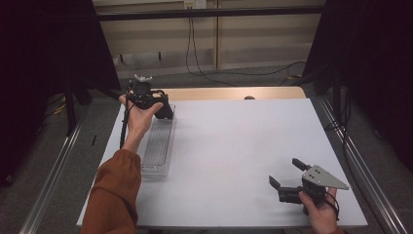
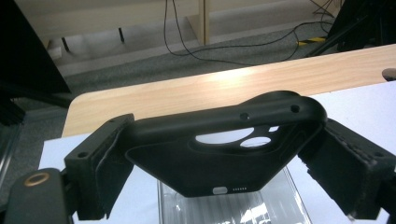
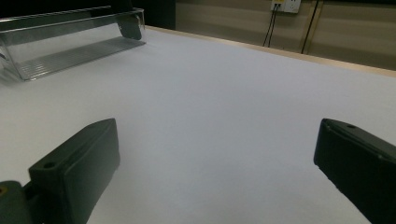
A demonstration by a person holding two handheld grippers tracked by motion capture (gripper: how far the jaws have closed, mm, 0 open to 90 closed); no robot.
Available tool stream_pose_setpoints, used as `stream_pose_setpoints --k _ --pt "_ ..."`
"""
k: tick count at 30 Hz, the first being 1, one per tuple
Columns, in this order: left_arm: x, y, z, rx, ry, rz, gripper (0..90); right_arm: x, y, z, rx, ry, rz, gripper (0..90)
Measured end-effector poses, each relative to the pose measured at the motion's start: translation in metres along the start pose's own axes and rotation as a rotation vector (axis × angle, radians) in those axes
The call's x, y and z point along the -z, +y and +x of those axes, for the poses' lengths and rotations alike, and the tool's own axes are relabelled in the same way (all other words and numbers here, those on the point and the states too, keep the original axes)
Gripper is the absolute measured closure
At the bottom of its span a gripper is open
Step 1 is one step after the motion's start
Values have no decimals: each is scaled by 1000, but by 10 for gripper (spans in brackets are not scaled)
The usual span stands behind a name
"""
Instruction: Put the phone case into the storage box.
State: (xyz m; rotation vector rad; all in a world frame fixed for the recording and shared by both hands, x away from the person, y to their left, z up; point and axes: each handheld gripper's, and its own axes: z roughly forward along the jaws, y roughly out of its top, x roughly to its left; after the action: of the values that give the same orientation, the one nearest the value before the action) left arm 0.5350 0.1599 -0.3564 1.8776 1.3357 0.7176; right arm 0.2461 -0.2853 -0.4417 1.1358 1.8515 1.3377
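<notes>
The left hand-held gripper (image 1: 163, 108) is clamped on a black phone case (image 2: 224, 144) by its two long edges, holding it flat above the far end of the clear tray (image 1: 158, 146) in the upper left of the high view, probably to lower it in. The right hand-held gripper (image 1: 287, 178) waits at lower right, jaws apart, holding nothing, low over the white table (image 1: 234, 146).

We could read no text, label, brand, number or sign anywhere, neither on the black phone case (image 2: 219, 149) nor on the clear plastic tray (image 1: 158, 146).
</notes>
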Motion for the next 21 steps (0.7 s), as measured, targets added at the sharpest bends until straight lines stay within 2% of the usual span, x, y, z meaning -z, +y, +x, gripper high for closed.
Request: stream_pose_setpoints --k 4,12,15,17,21 --pt "-3 0 -2 -8 3 -22 124 0 0 0 1 0 3 0" --pt "-7 2 -5 0 -1 -28 127 0 0 0 -1 1 2 0" --pt "-7 3 -5 -14 -7 -22 127 0 0 0 0 3 2 0" --pt "-8 4 -6 3 -16 -25 131 0 0 0 -2 3 2 0" --pt "-9 5 -6 -8 -16 -24 132 0 0 0 -1 5 3 0"
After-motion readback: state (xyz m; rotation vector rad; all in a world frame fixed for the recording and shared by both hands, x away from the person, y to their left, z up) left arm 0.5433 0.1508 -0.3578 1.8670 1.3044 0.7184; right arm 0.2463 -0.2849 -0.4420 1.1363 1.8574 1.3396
